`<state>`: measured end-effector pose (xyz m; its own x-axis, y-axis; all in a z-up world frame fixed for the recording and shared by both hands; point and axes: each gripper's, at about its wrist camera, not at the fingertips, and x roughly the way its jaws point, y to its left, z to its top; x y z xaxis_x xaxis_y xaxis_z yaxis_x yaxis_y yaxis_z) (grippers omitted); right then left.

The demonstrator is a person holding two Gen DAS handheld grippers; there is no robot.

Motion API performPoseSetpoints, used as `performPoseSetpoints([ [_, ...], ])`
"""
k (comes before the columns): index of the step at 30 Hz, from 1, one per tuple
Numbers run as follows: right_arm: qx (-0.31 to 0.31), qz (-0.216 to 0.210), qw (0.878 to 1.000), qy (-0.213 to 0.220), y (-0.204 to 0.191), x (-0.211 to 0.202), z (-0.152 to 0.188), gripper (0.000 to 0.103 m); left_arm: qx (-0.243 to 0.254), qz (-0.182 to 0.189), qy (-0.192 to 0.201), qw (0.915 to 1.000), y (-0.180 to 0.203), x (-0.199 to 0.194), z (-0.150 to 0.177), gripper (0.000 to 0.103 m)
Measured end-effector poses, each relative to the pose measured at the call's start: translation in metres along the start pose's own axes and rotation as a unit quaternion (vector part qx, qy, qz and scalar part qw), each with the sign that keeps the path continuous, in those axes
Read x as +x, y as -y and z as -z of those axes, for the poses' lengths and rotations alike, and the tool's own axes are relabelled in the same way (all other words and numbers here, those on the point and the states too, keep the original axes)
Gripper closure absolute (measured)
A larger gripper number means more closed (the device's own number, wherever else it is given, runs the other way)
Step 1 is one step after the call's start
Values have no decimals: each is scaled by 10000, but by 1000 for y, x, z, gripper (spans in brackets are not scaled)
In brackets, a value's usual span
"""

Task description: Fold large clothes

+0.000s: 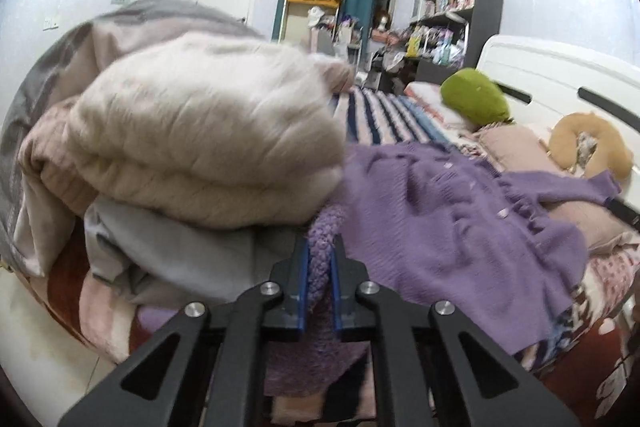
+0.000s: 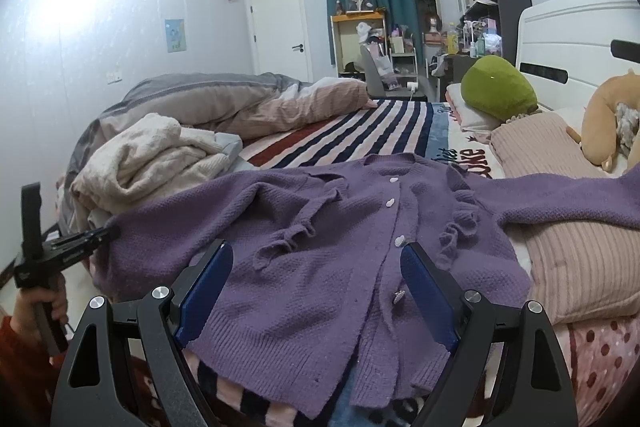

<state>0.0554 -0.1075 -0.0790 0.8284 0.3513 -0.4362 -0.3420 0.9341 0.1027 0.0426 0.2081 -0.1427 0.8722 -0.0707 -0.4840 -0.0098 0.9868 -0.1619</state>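
Note:
A purple knit cardigan point(image 2: 320, 259) with white buttons lies spread front-up on the bed, one sleeve stretched right over a pink pillow. In the left wrist view the cardigan point(image 1: 460, 219) spreads to the right. My left gripper point(image 1: 319, 247) is shut on the cardigan's left sleeve end, purple knit pinched between its blue pads. The left gripper also shows in the right wrist view point(image 2: 110, 231), at the sleeve's tip. My right gripper point(image 2: 316, 259) is open and empty, hovering over the cardigan's lower front.
A pile of cream and grey folded clothes point(image 1: 208, 155) sits on the bed's left side, also in the right wrist view point(image 2: 148, 163). A striped blanket point(image 2: 352, 131), a green plush point(image 2: 496, 87), pink pillows point(image 2: 568, 255) and the white headboard point(image 2: 576, 39) lie beyond.

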Motion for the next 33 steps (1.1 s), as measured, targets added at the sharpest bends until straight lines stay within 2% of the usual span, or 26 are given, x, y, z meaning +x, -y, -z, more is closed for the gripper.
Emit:
performPoseSetpoints([
  [5, 95, -77, 9999, 61, 19, -6, 3, 19, 91, 216, 342, 9991, 35, -14, -28, 97],
  [8, 228, -117, 9996, 128, 39, -11, 8, 19, 244, 394, 526, 9975, 69, -11, -55, 97],
  [11, 392, -66, 9990, 203, 66, -17, 12, 19, 454, 683, 612, 9947, 111, 3, -82, 97],
  [14, 548, 114, 9980, 283, 90, -24, 14, 19, 596, 1036, 519, 9915, 162, 32, -101, 97],
  [17, 569, 361, 9972, 328, 116, -32, 15, 19, 580, 1657, 146, 9844, 213, 77, -105, 97],
  [19, 615, 470, 9963, 381, 134, -37, 16, 19, 551, 1996, -376, 9776, 242, 122, -93, 96],
  [22, 743, 575, 9948, 382, 155, -39, 20, 19, 491, 2079, -1067, 9711, 262, 171, -66, 94],
  [23, 765, 599, 9946, 368, 158, -39, 21, 19, 479, 2082, -1193, 9696, 262, 178, -58, 85],
  [24, 786, 622, 9944, 348, 163, -38, 23, 19, 478, 2073, -1259, 9690, 263, 180, -54, 67],
  [26, 821, 633, 9942, 270, 169, -34, 28, 19, 470, 2129, -1194, 9686, 259, 173, -50, 50],
  [29, 808, 532, 9952, 127, 169, -22, 30, 19, 583, 2188, -813, 9706, 246, 145, -54, 43],
  [30, 774, 468, 9959, 84, 163, -15, 27, 19, 629, 2045, -624, 9748, 234, 130, -59, 38],
  [33, 579, 168, 9982, -64, 140, 2, 19, 19, 692, 1663, -362, 9830, 207, 100, -62, 36],
])
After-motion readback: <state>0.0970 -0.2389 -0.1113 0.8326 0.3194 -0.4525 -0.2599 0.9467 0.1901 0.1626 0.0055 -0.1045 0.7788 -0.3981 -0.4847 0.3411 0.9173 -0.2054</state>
